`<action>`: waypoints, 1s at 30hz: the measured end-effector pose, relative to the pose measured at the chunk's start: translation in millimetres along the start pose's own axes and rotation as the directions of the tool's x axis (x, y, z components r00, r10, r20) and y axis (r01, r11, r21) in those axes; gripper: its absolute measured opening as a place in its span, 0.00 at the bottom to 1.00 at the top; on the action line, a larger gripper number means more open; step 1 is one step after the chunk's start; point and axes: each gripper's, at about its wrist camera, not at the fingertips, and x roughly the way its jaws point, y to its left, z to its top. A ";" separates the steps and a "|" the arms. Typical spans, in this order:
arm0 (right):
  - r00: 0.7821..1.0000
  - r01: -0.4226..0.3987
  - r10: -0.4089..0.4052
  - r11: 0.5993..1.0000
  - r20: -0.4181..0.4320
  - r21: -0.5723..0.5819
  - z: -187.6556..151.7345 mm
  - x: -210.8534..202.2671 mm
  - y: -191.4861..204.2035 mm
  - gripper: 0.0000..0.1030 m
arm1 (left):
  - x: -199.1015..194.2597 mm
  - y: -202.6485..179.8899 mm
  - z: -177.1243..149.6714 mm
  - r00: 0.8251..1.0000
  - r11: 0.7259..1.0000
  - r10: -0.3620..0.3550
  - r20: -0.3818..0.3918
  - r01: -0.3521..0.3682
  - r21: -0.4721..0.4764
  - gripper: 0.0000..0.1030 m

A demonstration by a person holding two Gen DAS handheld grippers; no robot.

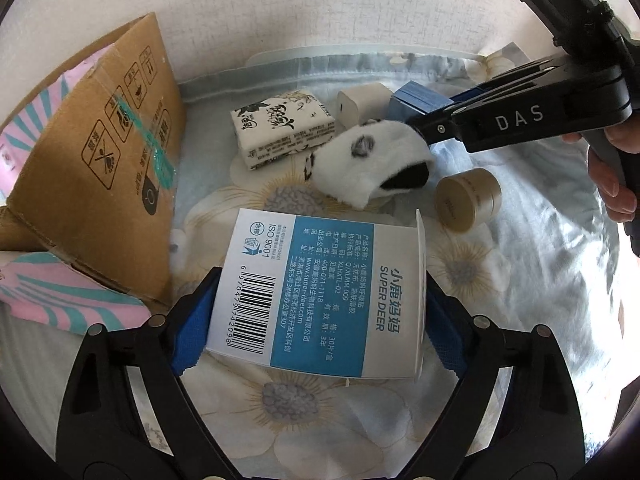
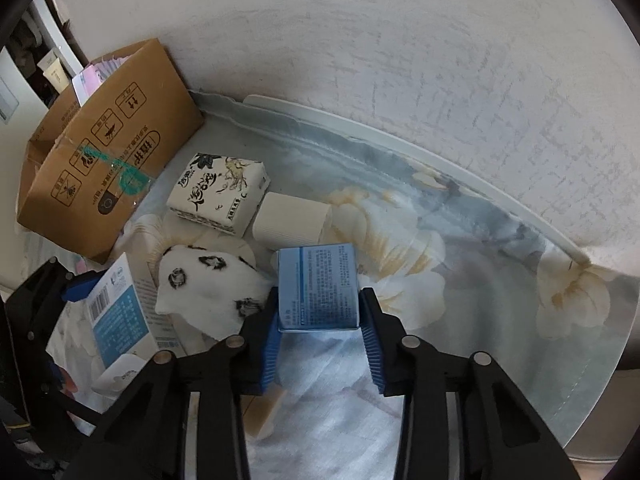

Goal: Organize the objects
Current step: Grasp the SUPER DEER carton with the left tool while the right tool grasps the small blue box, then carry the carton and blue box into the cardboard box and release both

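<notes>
My left gripper (image 1: 316,312) is shut on a white and blue SUPER DEER box (image 1: 316,288), held above the flowered cloth; the box also shows in the right wrist view (image 2: 120,316). My right gripper (image 2: 320,316) is shut on a small blue box (image 2: 318,286), seen in the left wrist view (image 1: 420,102) at the back right. A white plush toy with black patches (image 1: 368,160) (image 2: 208,292) lies between them. A tissue pack (image 1: 284,132) (image 2: 220,196), a cream case (image 1: 360,106) (image 2: 292,222) and a gold jar (image 1: 468,200) lie on the cloth.
An open cardboard box (image 1: 100,168) (image 2: 104,172) stands at the left with pink and teal striped items (image 1: 72,296) by it. A white wall (image 2: 400,60) closes the back. The round table edge (image 2: 592,380) curves at the right.
</notes>
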 end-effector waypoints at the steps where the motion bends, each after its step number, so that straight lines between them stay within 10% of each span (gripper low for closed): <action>1: 1.000 0.002 -0.002 1.000 0.002 0.002 -0.3 -0.7 -0.3 0.32 | -0.9 0.6 -0.2 1.000 1.000 -0.003 0.001 0.003 0.000 0.87; 18: 0.996 0.020 -0.025 0.998 0.085 0.057 -6.5 -68.7 1.7 0.31 | -72.1 1.2 40.0 0.988 0.995 -0.100 0.115 0.097 0.037 0.87; 30: 0.983 0.039 -0.045 0.999 0.179 0.037 50.3 -141.3 45.1 0.31 | -159.9 68.2 99.5 0.965 0.992 -0.122 0.230 0.123 0.010 0.87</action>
